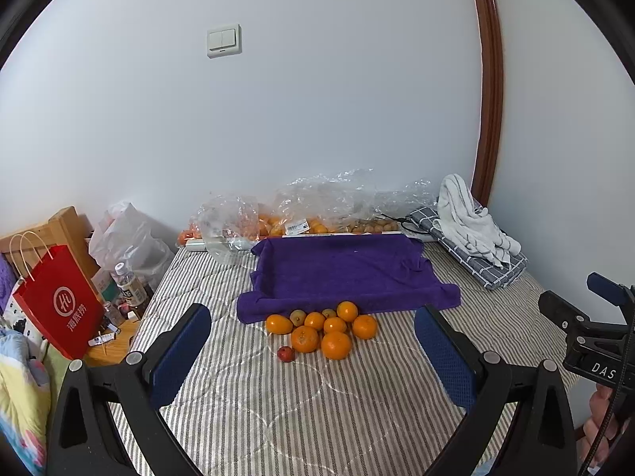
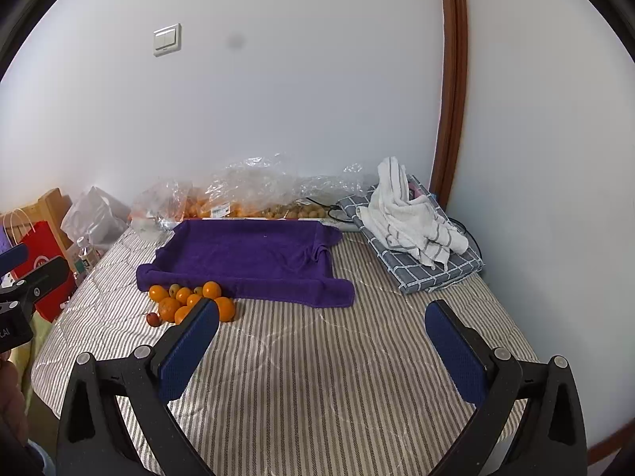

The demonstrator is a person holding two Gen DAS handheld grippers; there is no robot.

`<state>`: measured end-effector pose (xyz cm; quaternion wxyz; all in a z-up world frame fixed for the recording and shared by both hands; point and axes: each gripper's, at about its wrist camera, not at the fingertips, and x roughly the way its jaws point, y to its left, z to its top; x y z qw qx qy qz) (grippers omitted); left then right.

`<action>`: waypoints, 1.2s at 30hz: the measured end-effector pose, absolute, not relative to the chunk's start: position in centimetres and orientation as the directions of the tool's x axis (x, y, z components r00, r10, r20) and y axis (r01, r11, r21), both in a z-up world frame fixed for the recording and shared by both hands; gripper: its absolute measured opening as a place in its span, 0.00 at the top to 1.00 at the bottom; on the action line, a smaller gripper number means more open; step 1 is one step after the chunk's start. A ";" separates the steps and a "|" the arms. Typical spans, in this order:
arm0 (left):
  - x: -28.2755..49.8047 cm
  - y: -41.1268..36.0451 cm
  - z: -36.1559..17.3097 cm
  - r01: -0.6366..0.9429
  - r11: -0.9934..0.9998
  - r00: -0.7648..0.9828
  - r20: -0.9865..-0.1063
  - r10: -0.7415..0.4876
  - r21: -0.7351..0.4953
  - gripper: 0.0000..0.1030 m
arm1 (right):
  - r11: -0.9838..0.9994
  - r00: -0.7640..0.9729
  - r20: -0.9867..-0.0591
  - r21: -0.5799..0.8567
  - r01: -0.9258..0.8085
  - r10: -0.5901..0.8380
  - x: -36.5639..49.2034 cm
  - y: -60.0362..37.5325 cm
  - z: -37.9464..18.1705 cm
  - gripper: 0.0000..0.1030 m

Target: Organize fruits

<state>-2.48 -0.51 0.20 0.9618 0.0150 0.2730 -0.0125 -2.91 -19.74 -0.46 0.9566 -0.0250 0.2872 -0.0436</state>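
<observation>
A pile of oranges [image 1: 322, 329] with two small kiwis [image 1: 297, 317] and a small red fruit [image 1: 285, 354] lies on the striped bed just in front of a tray covered with a purple towel [image 1: 341, 273]. The pile [image 2: 190, 303] and the purple tray [image 2: 246, 258] also show in the right wrist view. My left gripper [image 1: 313, 317] is open and empty, held above the bed short of the pile. My right gripper [image 2: 323, 309] is open and empty, to the right of the pile. Its left fingertip [image 2: 206, 313] overlaps the pile in view.
Clear plastic bags with more fruit [image 1: 293, 214] lie along the wall behind the tray. A white striped towel on a folded checked cloth [image 1: 472, 234] sits at the back right. A red paper bag [image 1: 59, 301], bottles and a wooden bedside table stand left of the bed.
</observation>
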 end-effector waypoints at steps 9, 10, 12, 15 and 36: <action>-2.5 -0.6 0.2 0.032 0.999 0.851 -0.525 -0.015 0.023 0.00 | 0.995 0.831 -0.547 -0.074 0.069 -0.098 -3.0 -19.6 -0.5 0.01; -2.5 -0.6 0.2 0.032 0.999 0.851 -0.525 -0.015 0.023 0.00 | 0.995 0.831 -0.547 -0.074 0.069 -0.098 -3.0 -19.6 -0.5 0.01; -2.5 -0.6 0.2 0.032 0.999 0.851 -0.525 -0.016 0.021 0.00 | 0.995 0.832 -0.547 -0.074 0.067 -0.096 -3.0 -19.6 -0.5 0.01; -2.5 -0.7 0.2 0.033 0.999 0.850 -0.526 -0.017 0.021 0.00 | 0.995 0.832 -0.547 -0.074 0.066 -0.096 -3.0 -19.6 -0.5 0.01; -2.5 -0.8 0.2 0.031 0.999 0.851 -0.525 -0.015 0.022 0.00 | 0.995 0.834 -0.544 -0.078 0.063 -0.095 -3.0 -19.3 -0.4 0.01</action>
